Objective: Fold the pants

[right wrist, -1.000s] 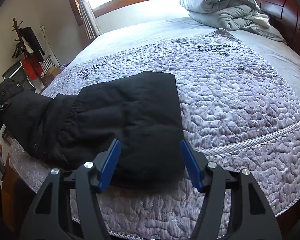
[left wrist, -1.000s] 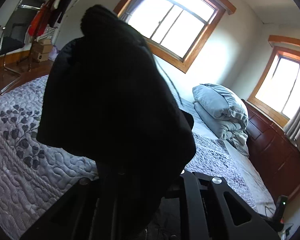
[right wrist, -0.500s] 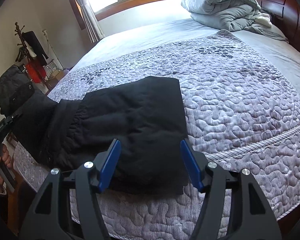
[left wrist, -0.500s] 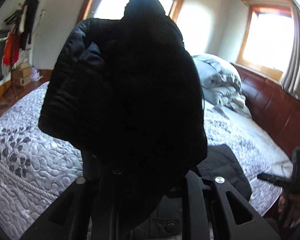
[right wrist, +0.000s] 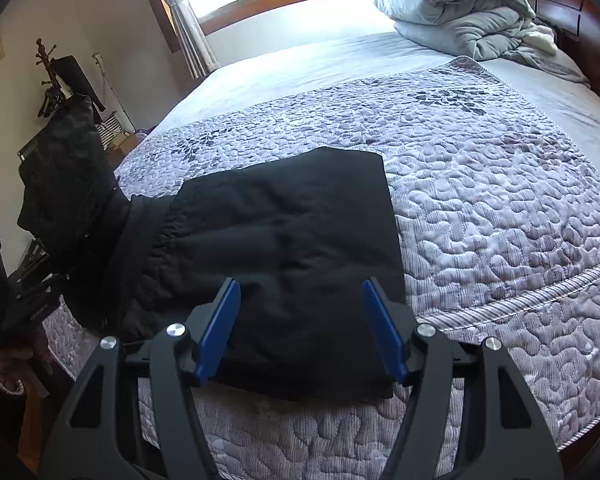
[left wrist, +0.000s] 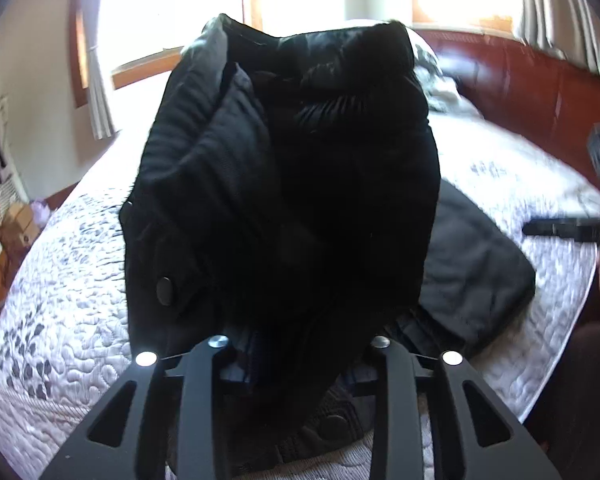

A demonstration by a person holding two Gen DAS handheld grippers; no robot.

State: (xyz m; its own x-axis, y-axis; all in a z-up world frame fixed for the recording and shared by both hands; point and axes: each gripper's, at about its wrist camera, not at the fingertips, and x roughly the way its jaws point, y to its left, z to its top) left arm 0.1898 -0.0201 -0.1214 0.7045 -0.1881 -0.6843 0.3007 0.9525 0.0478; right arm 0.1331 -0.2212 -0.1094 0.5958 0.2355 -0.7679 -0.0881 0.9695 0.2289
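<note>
Black padded pants [right wrist: 284, 248] lie partly folded on the quilted bed [right wrist: 480, 208]. My left gripper [left wrist: 296, 344] is shut on the waist end of the pants [left wrist: 284, 184], which stands lifted in a bunch and hides its fingertips. In the right wrist view that lifted end [right wrist: 68, 184] hangs at the far left above the bed's edge. My right gripper [right wrist: 300, 320] is open and empty, its blue pads [right wrist: 220, 328] just above the near edge of the flat folded part.
A folded grey duvet [right wrist: 460, 12] sits at the head of the bed by the dark wooden headboard [right wrist: 580, 20]. A coat stand [right wrist: 52, 76] and boxes [left wrist: 16, 224] stand by the left wall. Windows line the far wall.
My left gripper has swung right and toward the bed with the lifted pants end, which now stands nearer the folded part. My right gripper has stayed open in place.
</note>
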